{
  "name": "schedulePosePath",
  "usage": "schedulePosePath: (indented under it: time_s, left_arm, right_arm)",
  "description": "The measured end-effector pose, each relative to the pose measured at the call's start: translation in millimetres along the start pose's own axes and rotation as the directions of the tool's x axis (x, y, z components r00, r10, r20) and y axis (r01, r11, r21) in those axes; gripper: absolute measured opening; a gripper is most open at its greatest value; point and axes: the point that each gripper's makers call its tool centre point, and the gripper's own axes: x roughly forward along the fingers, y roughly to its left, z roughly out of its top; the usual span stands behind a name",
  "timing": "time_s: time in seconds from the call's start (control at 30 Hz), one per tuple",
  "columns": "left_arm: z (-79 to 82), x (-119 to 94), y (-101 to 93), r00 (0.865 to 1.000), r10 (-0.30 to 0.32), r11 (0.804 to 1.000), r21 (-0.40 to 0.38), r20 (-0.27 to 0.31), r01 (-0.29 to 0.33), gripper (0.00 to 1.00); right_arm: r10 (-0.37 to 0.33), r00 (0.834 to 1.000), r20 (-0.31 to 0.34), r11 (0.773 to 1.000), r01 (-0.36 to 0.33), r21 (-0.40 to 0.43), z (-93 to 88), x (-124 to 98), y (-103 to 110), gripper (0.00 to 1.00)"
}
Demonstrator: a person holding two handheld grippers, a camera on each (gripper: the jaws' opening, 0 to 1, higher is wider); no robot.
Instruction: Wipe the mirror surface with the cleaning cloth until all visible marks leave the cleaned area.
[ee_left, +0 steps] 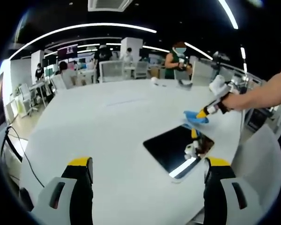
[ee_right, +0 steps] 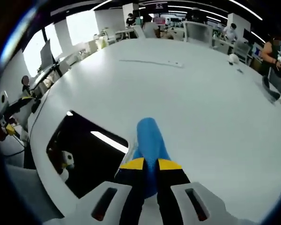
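A dark rectangular mirror (ee_left: 171, 149) lies flat on the white table (ee_left: 107, 126), near its edge; it reflects a ceiling light and a gripper. My left gripper (ee_left: 149, 165) stands open in front of it, with nothing between its yellow-tipped jaws. My right gripper (ee_left: 208, 111) comes in from the right, shut on a blue cloth (ee_left: 195, 117) just past the mirror's far corner. In the right gripper view, the right gripper (ee_right: 151, 165) pinches the blue cloth (ee_right: 150, 136), which trails forward on the table beside the mirror (ee_right: 84, 154). The left gripper (ee_right: 9, 123) shows at the left edge.
A person's arm (ee_left: 262, 93) holds the right gripper. A small white object (ee_right: 232, 58) and a long thin strip (ee_right: 152, 62) lie farther out on the table. Chairs, desks and several people stand beyond the table's far edge.
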Motion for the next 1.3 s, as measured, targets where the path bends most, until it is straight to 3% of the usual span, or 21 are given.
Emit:
schedulePosePath:
  time_s: [0.5,0.87,0.97,1.3]
  left_arm:
    - [-7.6,-7,5.9,1.000,0.020,1.000,-0.016,-0.008,-0.020,1.00]
    - [-12.3,-8,7.4,1.000,0.019,0.999,-0.038,-0.010,-0.020,1.00]
    - [-14.0,-8,8.3,1.000,0.022,0.999,-0.044,-0.010,-0.023,1.00]
    - [-17.8,-9,9.2,1.000,0.019,0.999,-0.038,-0.015,-0.020,1.00]
  right_arm:
    - [0.010,0.999,-0.038,1.000,-0.010,0.003,-0.9,14,24,0.04]
    - [0.003,0.998,-0.065,0.999,-0.005,-0.040,-1.1,21,35,0.04]
    - [-0.006,0.998,-0.063,0.996,0.000,-0.090,0.8,21,40,0.04]
    - [0.004,0.998,-0.064,0.995,-0.011,-0.096,4.6,28,55,0.03]
